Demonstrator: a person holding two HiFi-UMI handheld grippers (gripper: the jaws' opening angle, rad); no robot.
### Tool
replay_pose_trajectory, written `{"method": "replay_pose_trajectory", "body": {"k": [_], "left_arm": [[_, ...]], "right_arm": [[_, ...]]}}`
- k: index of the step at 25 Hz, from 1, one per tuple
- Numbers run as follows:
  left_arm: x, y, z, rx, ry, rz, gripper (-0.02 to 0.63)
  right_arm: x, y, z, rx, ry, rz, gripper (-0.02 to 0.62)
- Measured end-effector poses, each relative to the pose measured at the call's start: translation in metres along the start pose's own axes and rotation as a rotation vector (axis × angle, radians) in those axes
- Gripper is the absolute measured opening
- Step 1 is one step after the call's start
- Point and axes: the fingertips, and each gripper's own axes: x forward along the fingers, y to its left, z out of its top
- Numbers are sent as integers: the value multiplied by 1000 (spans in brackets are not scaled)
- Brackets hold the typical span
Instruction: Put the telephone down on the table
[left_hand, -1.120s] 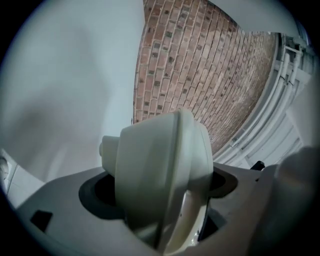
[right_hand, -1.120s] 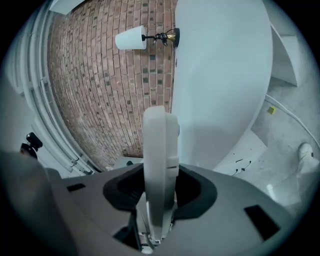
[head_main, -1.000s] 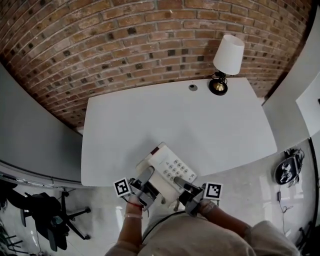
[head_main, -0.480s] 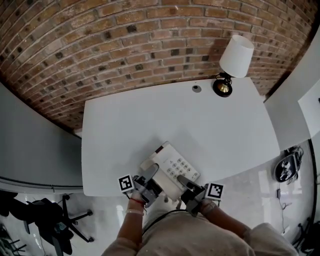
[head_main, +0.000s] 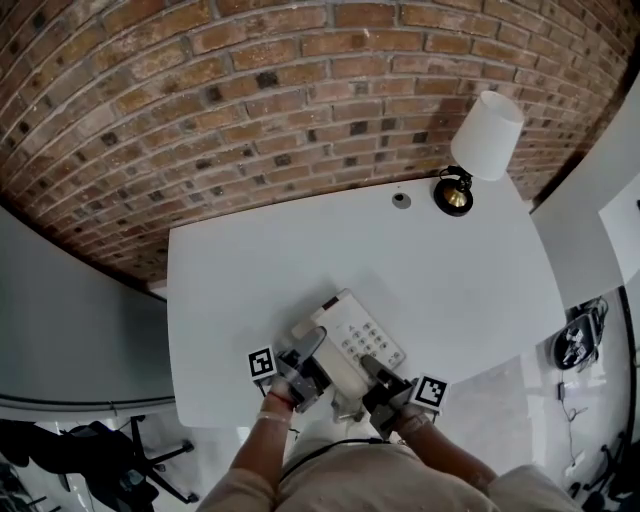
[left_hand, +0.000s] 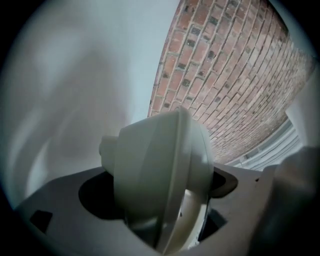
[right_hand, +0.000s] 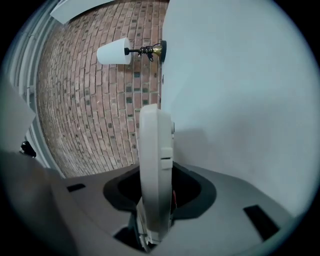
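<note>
A white desk telephone (head_main: 350, 338) with a keypad and its handset on the left side is held over the near edge of the white table (head_main: 300, 250). My left gripper (head_main: 305, 366) is shut on its handset end; the rounded handset (left_hand: 160, 165) fills the left gripper view between the jaws. My right gripper (head_main: 372, 380) is shut on the telephone's right side, and its thin white edge (right_hand: 155, 160) stands upright between the jaws. I cannot tell whether the telephone touches the table.
A lamp (head_main: 480, 140) with a white shade and brass base stands at the table's far right corner, with a small round disc (head_main: 401, 199) beside it. A brick wall (head_main: 250, 90) runs behind the table. An office chair (head_main: 110, 465) stands on the floor at lower left.
Both grippers have carried the telephone a little farther in over the table's near edge. Their hold on it looks the same.
</note>
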Motion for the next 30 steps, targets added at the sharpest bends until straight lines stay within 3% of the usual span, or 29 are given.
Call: {"method": "replay_pose_trajectory", "body": {"k": [6, 14, 21, 24, 30], "left_arm": [[17, 9, 23, 12, 11, 35, 465], [31, 0, 56, -8, -1, 10, 466], [28, -4, 58, 4, 31, 58, 466], [15, -9, 61, 67, 31, 98, 466], [-17, -26, 75, 300, 12, 140, 457]], "right_arm": [[22, -1, 18, 8, -67, -13, 149], [51, 3, 32, 50, -138, -14, 149], [72, 8, 58, 65, -206, -8, 149], [80, 10, 69, 65, -225, -9, 149], [98, 12, 83, 71, -245, -45, 147]]}}
